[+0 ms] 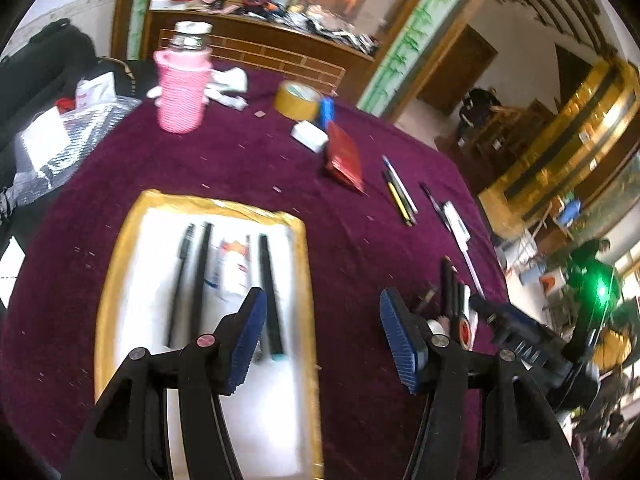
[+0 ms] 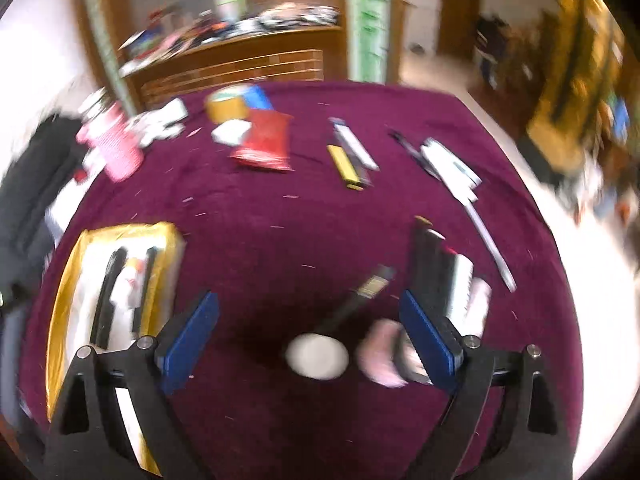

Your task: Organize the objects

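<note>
A white tray with a yellow taped rim (image 1: 305, 264) lies on the purple tablecloth (image 1: 240, 160). It holds several black pens (image 1: 200, 272) and a white tube (image 1: 234, 268). My left gripper (image 1: 323, 320) hangs open over the tray's right edge with nothing between its fingers. My right gripper (image 2: 308, 320) stands wide open above the cloth, holding nothing. Under its gap lie a white round object (image 2: 316, 356), a dark slim stick (image 2: 360, 296) and a blurred pink item (image 2: 382, 360). A row of dark sticks (image 2: 432, 264) lies by its right finger. The tray (image 2: 64, 280) sits to its left.
Loose pens (image 1: 400, 192) and a white pen (image 2: 452, 164) lie further back, with a red booklet (image 1: 344, 156), a white box (image 1: 310, 134), a yellow tape roll (image 1: 296, 100) and a bottle in a pink sleeve (image 1: 182, 92). The right wrist view is blurred.
</note>
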The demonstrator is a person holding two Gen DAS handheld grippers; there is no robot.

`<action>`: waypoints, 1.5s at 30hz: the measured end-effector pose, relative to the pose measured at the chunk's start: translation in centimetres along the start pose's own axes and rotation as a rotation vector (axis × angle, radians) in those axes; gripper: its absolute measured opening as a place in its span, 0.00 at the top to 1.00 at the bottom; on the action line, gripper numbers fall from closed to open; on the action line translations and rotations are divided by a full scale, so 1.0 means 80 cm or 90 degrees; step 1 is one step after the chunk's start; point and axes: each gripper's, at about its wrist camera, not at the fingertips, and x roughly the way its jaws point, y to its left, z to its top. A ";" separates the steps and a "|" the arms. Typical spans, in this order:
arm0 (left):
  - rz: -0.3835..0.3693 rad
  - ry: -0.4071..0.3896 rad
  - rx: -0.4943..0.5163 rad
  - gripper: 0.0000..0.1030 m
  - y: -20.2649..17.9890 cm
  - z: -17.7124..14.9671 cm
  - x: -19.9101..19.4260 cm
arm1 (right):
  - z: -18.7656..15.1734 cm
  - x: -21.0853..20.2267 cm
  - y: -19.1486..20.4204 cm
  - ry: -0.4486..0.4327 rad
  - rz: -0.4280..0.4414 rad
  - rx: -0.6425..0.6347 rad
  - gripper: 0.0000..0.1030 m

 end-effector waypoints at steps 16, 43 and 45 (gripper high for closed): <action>-0.041 0.072 0.134 0.49 -0.187 -0.052 0.062 | -0.035 -0.009 -0.243 0.057 -0.020 0.181 0.11; 0.040 0.213 0.288 0.59 -0.289 -0.077 0.224 | -0.064 0.012 -0.325 0.110 0.004 0.186 0.11; 0.046 0.212 0.307 0.64 -0.294 -0.079 0.225 | -0.064 0.012 -0.323 0.110 0.006 0.180 0.11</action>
